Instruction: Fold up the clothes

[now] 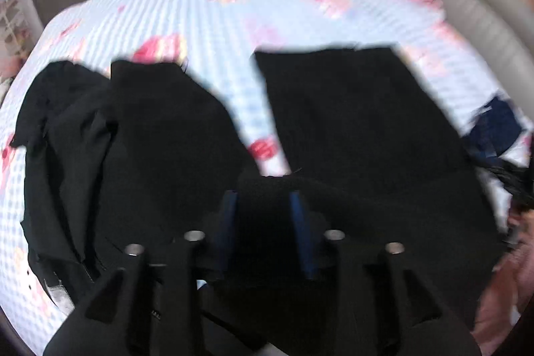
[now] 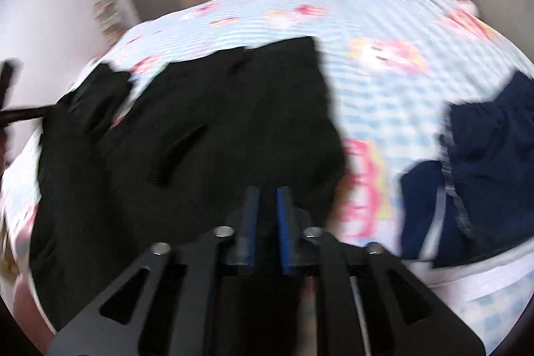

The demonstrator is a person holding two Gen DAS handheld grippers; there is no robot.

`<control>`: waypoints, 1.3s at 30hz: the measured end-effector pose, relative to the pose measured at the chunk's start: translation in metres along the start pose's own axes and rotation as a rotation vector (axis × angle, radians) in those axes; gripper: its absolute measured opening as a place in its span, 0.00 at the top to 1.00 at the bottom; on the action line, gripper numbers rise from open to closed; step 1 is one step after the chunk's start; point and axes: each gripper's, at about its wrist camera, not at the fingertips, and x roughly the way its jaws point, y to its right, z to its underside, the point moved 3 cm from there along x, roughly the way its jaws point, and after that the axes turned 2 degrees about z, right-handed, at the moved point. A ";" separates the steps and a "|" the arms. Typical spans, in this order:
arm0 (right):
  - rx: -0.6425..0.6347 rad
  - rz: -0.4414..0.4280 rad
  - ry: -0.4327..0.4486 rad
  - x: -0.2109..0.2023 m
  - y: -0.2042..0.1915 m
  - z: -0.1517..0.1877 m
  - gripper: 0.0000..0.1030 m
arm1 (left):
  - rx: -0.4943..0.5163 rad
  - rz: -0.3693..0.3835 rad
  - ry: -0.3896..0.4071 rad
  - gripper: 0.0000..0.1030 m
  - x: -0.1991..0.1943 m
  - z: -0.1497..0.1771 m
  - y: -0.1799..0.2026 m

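Two grippers hung over black trousers spread on a checked bedsheet.

Left gripper stood part open, black cloth bunched between its blue fingers; whether they pinched it I could not tell. Right gripper was nearly closed, dark cloth behind the narrow gap, grip unclear. Navy clothes lay to the right.

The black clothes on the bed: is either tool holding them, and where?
It cannot be told for sure. Both the left tool and right tool have black clothes between their fingers, but blur hides any pinch.
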 end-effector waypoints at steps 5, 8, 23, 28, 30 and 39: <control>-0.113 -0.069 -0.035 -0.012 -0.055 0.015 0.57 | -0.149 0.103 0.035 0.56 0.002 0.048 -0.032; -0.218 -0.007 -0.057 -0.004 -0.073 0.029 0.46 | -0.191 0.202 0.062 0.46 -0.009 0.069 -0.040; -0.131 0.060 -0.046 0.026 -0.034 0.008 0.88 | -0.151 0.074 0.017 0.89 -0.039 0.087 -0.027; -0.046 0.033 -0.114 0.064 -0.020 0.018 0.76 | -0.177 0.050 -0.017 0.69 -0.003 0.085 -0.037; -0.019 0.033 -0.099 0.064 -0.016 0.019 0.75 | -0.180 0.066 0.071 0.53 -0.014 0.074 -0.040; -0.138 0.094 -0.128 0.056 -0.033 0.024 0.74 | -0.003 -0.008 -0.001 0.89 0.022 0.020 -0.008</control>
